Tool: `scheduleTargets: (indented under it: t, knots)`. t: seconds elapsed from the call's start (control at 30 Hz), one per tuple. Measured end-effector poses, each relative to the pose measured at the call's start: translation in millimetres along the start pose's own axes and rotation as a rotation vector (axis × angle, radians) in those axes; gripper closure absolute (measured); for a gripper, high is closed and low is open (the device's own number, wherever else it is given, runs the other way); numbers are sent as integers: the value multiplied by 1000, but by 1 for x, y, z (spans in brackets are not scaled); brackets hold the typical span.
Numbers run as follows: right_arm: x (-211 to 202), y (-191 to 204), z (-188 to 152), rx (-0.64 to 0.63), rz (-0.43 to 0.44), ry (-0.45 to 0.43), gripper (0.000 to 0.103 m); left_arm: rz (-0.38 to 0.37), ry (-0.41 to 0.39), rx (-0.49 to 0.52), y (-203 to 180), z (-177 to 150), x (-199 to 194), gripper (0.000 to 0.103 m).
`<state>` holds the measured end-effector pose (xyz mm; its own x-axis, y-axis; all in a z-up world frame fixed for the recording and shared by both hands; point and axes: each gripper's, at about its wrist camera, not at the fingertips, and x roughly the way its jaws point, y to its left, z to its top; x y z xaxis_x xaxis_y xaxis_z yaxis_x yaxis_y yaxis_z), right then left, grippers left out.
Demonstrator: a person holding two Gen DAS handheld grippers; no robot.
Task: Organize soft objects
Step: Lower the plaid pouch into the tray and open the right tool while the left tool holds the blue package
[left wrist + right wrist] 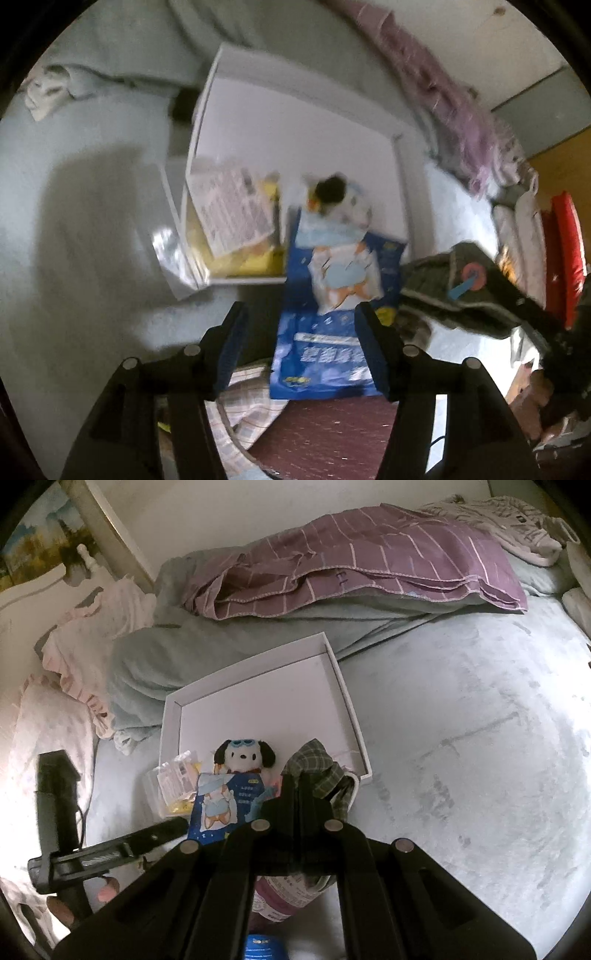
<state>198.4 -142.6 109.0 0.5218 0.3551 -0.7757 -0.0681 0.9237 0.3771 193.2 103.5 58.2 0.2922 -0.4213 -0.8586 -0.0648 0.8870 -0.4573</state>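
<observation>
A white shallow box (343,686) lies on the bed. A black-and-white plush dog (245,755) lies at its near end, with a blue printed soft pack (218,805) over its body. My right gripper (301,786) is shut on a green plaid cloth (319,770), held over the box's near right corner. In the left wrist view the box (295,125), the plush (332,192) and the blue pack (332,302) lie ahead. My left gripper (299,343) is open and empty above the pack. The plaid cloth (443,295) hangs at the right, in the right gripper.
A clear packet with printed paper (175,779) and yellow items lies at the box's near left corner (232,210). A purple striped blanket (351,557) and grey-green bedding are piled behind the box. Pink pillows (81,653) lie at the left. Checked fabric (243,402) lies below my left gripper.
</observation>
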Motion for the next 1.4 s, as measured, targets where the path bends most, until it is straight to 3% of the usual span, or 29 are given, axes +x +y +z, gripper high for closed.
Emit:
scheduleTargets:
  t: [0.17, 0.23, 0.3, 0.37, 0.57, 0.63, 0.83, 1.0, 1.2, 1.3, 1.4]
  knots:
    - [3, 2, -1, -12, 1, 11, 100, -148, 92, -1, 1, 1, 23, 43]
    - [5, 3, -1, -21, 3, 21, 100, -160, 121, 1, -2, 0, 32, 44]
    - [7, 4, -1, -22, 6, 30, 100, -150, 133, -2, -7, -1, 36, 50]
    - [8, 4, -2, -28, 0, 34, 100, -152, 119, 3, -11, -1, 34, 68]
    - [7, 1, -2, -12, -6, 48, 100, -166, 18, 23, -17, -4, 5, 96]
    - [3, 0, -3, 0, 1, 36, 100, -187, -33, 33, -20, -6, -10, 99]
    - [-21, -7, 1, 85, 32, -92, 100, -253, -230, 44, -15, -7, -43, 100]
    - [-17, -23, 10, 230, 144, -183, 100, -305, -278, -5, -2, 1, -38, 100]
    - [41, -49, 11, 450, 227, -368, 100, -278, -297, -52, 6, 6, -29, 100]
    - [79, -53, 8, 488, 223, -264, 100, -275, -320, -49, 5, 5, -30, 100]
    - [107, -39, 12, 398, 114, -65, 97, -270, -334, -53, 7, 6, -30, 100]
